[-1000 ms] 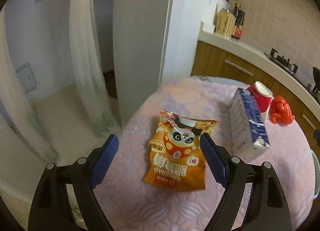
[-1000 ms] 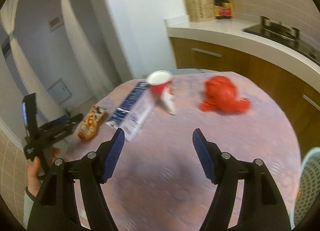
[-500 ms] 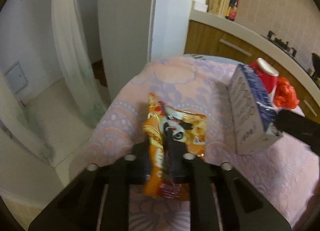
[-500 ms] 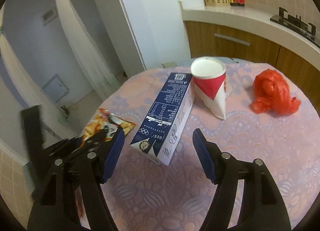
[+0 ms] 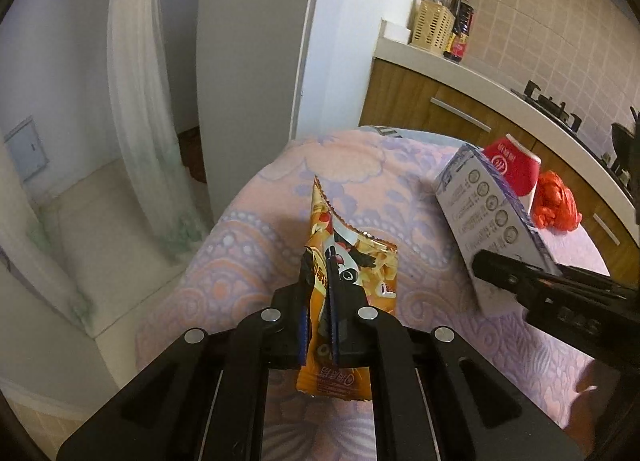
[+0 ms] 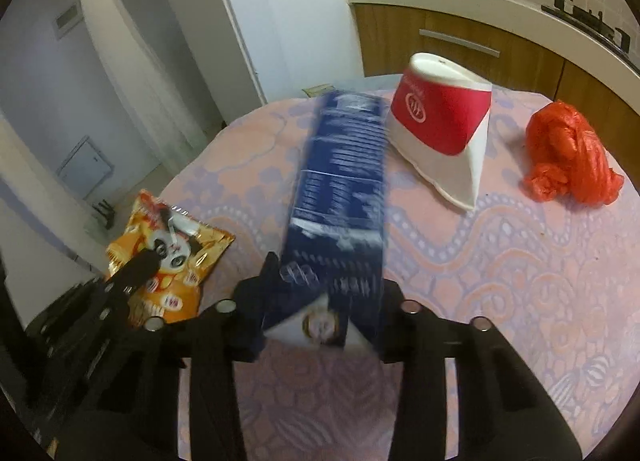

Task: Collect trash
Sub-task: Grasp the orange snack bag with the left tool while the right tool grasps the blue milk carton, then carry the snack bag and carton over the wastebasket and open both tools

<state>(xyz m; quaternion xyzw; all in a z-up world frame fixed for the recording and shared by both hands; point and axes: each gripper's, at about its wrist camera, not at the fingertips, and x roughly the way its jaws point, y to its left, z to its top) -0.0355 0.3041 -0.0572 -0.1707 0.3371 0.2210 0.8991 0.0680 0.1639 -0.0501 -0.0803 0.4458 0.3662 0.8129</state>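
Note:
An orange snack bag with a panda print is pinched upright on a round table covered in a pink cloth. My left gripper is shut on its creased middle. In the right wrist view the snack bag lies at the left with the left gripper on it. My right gripper is closing its jaws on the near end of a blue milk carton, and both fingers touch its sides. The carton looks blurred.
A red and white paper cup lies on its side behind the carton, and a crumpled red plastic bag sits at the right. Wooden cabinets under a white counter stand behind. The table's edge drops to the floor on the left.
My left gripper closed on the snack bag and folded it upright. My right gripper came down over the carton's near end and its jaws narrowed onto it.

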